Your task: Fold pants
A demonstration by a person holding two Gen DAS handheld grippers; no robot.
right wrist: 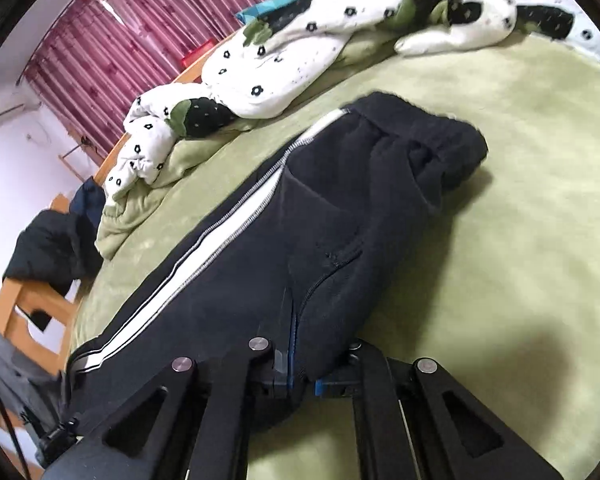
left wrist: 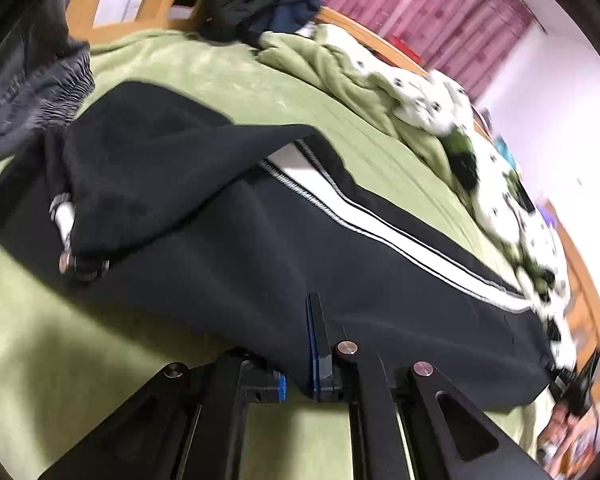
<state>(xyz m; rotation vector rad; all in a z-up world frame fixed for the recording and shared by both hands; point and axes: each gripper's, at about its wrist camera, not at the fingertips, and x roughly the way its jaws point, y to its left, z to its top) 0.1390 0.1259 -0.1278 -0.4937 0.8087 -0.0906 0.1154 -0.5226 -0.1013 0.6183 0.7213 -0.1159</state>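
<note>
Clamping the near long edge of the black pants (left wrist: pixel 228 240), the left gripper (left wrist: pixel 300 360) and right gripper (right wrist: pixel 300 364) each grasp cloth, the garment's length stretching away ahead of both across the green bed (right wrist: pixel 520 200).

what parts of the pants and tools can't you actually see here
- Left tool: left wrist view, one finger buried under the pants.
- Right tool: right wrist view, tips wrapped in fabric.
- Cuffs: right wrist view, cut off at the lower left edge.
- Waistband: blurred, bunched.
</note>
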